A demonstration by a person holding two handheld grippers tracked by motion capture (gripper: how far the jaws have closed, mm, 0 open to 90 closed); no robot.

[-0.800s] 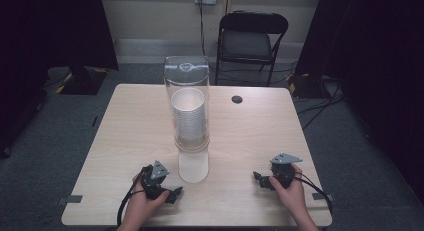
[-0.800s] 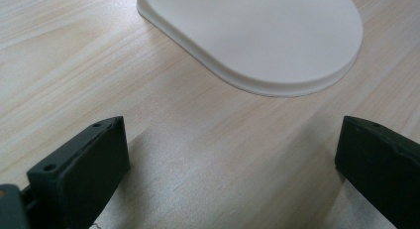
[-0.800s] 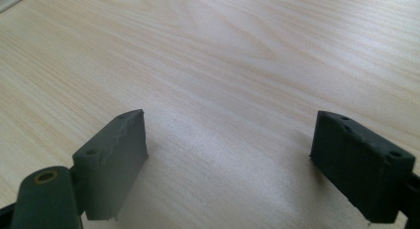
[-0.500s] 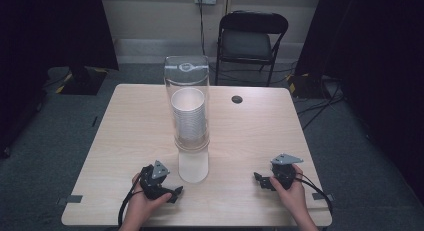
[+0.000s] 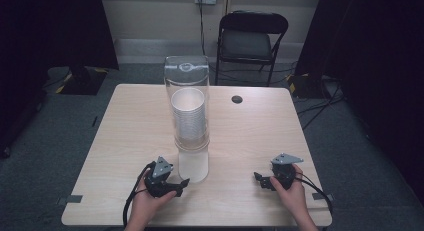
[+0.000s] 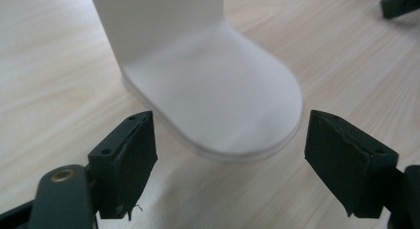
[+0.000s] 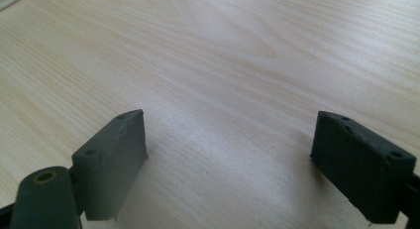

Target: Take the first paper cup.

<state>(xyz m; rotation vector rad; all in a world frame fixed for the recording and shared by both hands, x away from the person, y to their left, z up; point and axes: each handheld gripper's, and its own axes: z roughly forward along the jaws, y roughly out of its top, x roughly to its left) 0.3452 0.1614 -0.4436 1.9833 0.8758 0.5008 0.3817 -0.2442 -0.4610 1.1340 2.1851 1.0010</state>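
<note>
I see the cup dispenser (image 5: 190, 126) standing upright near the middle of the wooden table (image 5: 120, 141), a clear tube with a stack of white paper cups (image 5: 188, 113) inside and a white base (image 6: 218, 95) at the near end. My left gripper (image 5: 181, 183) rests on the table just beside this base with its jaws wide apart, and in the left gripper view the rounded foot lies between them, not touched. My right gripper (image 5: 258, 178) sits well apart to the right, jaws also spread, over bare wood.
</note>
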